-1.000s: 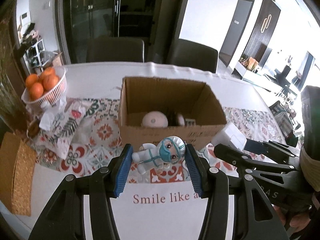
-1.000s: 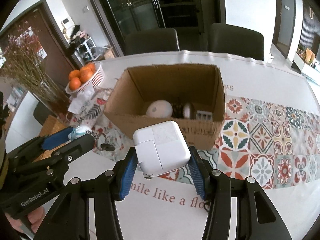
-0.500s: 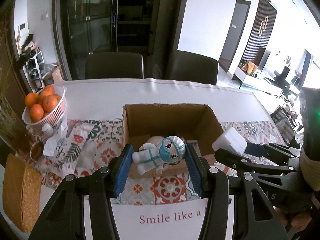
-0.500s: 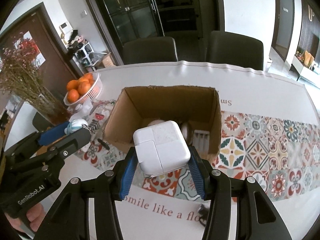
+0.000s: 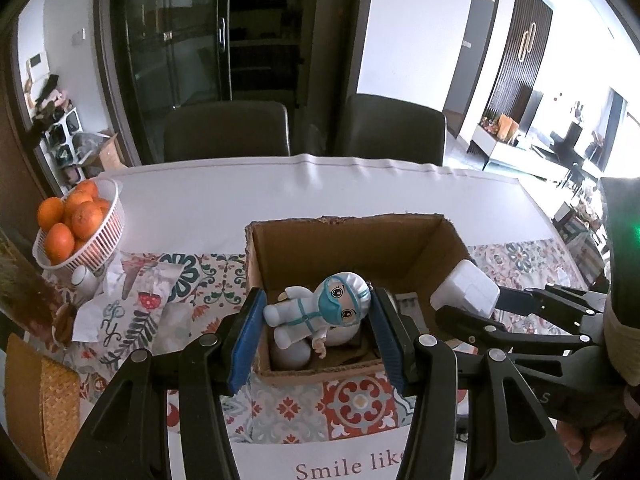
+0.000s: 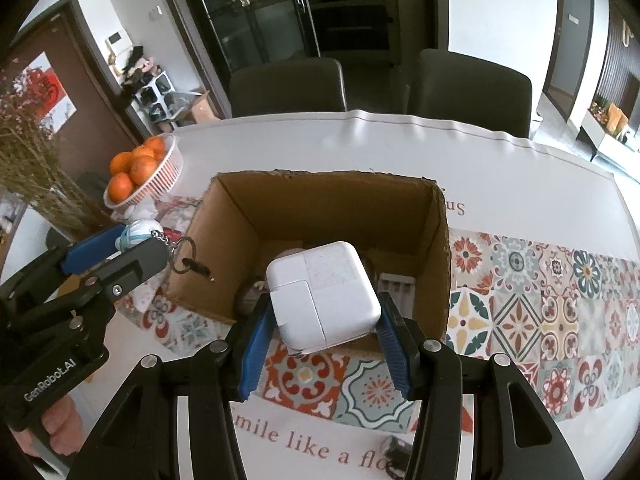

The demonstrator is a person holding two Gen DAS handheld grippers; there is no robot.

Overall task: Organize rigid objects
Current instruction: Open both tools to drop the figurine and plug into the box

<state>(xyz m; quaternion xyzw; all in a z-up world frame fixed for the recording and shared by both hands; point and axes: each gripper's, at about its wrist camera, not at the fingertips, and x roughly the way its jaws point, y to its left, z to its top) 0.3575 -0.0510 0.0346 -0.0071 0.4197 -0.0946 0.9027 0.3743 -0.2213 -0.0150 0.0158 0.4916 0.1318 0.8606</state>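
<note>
Left gripper (image 5: pixel 316 330): clamped on a small doll keychain (image 5: pixel 320 312) in a white suit and teal mask, held over the near-left part of the open cardboard box (image 5: pixel 352 240)
Right gripper (image 6: pixel 324 330): clamped on a white square charger (image 6: pixel 324 296), held above the box's near wall
Inside the box: a round white thing and a pale ribbed tray (image 6: pixel 396 284) on the floor, partly hidden behind the held items
Around: white basket of oranges (image 5: pixel 80 228) at far left, crumpled paper beside it, dried flowers (image 6: pixel 36 176), two dark chairs (image 5: pixel 228 132) behind the table (image 5: pixel 320 188), patterned tile runner (image 6: pixel 560 280) under the box
In the way: nothing between either held item and the box opening
Writing: "Smile like" on the tablecloth; "GenRobot.AI" on the left gripper's body
Change: a second ago both items hung short of the box front; now they sit over it, grips unchanged
</note>
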